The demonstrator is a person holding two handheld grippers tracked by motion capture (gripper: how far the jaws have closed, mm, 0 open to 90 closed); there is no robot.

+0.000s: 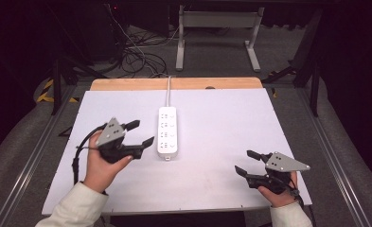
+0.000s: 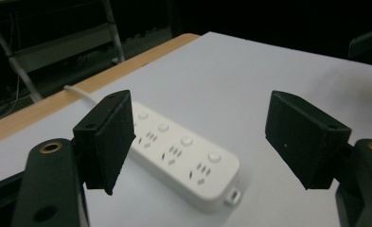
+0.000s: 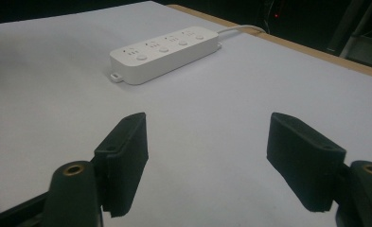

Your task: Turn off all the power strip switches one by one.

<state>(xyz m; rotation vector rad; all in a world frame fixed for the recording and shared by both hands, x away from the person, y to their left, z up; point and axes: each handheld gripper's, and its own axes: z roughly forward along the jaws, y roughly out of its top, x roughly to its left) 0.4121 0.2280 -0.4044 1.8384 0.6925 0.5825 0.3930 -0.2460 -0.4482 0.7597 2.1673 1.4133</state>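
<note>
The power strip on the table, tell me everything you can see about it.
The power strip is a white, smooth, plastic-looking bar with rounded corners, lying flat on the white table, lengthwise away from the person. Its top carries four socket groups, each with a round button beside it. A white cable leaves its far end toward the wooden edge; a small tab sticks out at the near end. Nothing grips or touches it.

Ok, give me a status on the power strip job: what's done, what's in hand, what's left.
Done: nothing that shows; the white power strip lies flat mid-table, its sockets without plugs, its cord running off the far edge. In hand: nothing is held. The left gripper hovers open just left of the strip, jaws pointed at it; the right gripper waits open near the table's right front corner. Left: probably closing in on the strip itself.
</note>
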